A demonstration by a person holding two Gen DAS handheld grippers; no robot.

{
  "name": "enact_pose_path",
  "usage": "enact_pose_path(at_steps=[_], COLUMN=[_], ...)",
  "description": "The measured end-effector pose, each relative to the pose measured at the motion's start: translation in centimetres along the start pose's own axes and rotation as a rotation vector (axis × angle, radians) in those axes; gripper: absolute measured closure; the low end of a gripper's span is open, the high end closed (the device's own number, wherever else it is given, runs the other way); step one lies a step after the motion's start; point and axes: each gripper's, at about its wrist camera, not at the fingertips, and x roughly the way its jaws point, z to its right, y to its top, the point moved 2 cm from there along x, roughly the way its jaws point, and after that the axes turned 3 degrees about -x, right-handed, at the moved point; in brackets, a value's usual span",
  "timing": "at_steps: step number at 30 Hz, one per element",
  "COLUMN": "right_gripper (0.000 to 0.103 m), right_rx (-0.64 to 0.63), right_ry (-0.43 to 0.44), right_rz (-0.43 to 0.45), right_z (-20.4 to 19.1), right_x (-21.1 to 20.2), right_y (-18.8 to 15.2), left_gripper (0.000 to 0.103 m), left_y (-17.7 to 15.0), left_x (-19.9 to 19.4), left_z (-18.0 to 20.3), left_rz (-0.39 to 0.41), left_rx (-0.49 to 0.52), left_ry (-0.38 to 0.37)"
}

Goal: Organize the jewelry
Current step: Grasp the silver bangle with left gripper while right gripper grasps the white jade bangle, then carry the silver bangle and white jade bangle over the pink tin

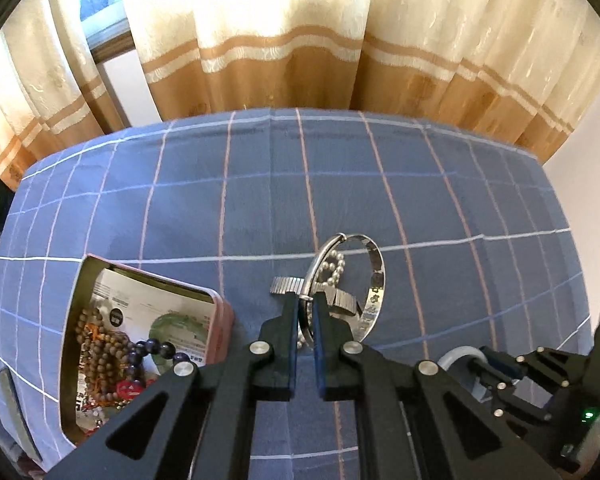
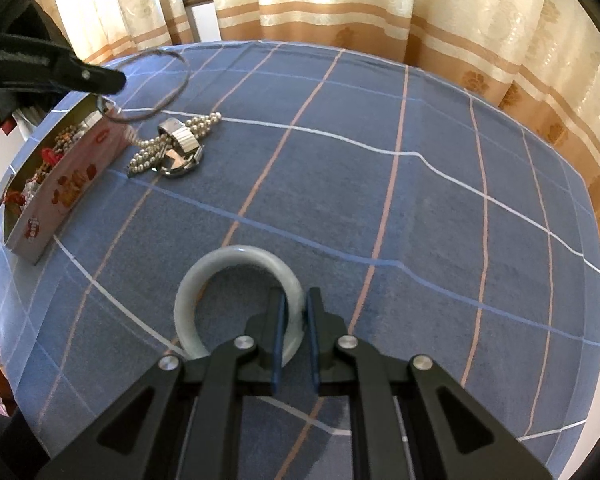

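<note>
My left gripper (image 1: 306,300) is shut on the rim of a silver bangle (image 1: 374,280) and holds it tilted just above the blue checked cloth. Under it lie a pearl necklace (image 1: 334,270) and a metal watch (image 1: 286,285). In the right wrist view the left gripper (image 2: 112,80) shows at the top left with the silver bangle (image 2: 176,88) hanging from it, above the pearl necklace (image 2: 148,152) and watch (image 2: 184,144). My right gripper (image 2: 295,298) is shut on a pale jade bangle (image 2: 236,254) near the table's front. It also shows as the right gripper (image 1: 500,368) with the jade bangle (image 1: 458,354).
An open pink box (image 1: 222,332) stands left of the left gripper, holding wooden and dark bead strings (image 1: 108,352) and a paper card. The same box (image 2: 72,184) sits at the table's left edge. Cream and brown curtains (image 1: 284,60) hang behind the cloth-covered table (image 2: 420,200).
</note>
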Motion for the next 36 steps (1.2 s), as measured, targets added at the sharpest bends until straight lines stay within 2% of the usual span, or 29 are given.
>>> enact_pose_path(at_steps=[3, 11, 17, 36], right_gripper=[0.09, 0.09, 0.09, 0.09], right_rx=[-0.002, 0.001, -0.009, -0.108], right_ry=[-0.002, -0.009, -0.008, 0.052], right_rz=[0.011, 0.027, 0.038, 0.116], right_z=[0.0, 0.0, -0.4, -5.9], right_x=[-0.3, -0.8, -1.2, -2.8], right_y=[0.3, 1.1, 1.6, 6.0], left_gripper=[0.098, 0.098, 0.098, 0.098], left_y=[0.4, -0.3, -1.8, -6.0], left_x=[-1.6, -3.6, -4.4, -6.9], left_z=[-0.3, -1.8, -4.4, -11.6], left_rz=[0.025, 0.062, 0.058, 0.053], left_rx=[-0.005, 0.005, -0.049, -0.183], left_ry=[0.0, 0.061, 0.081, 0.165])
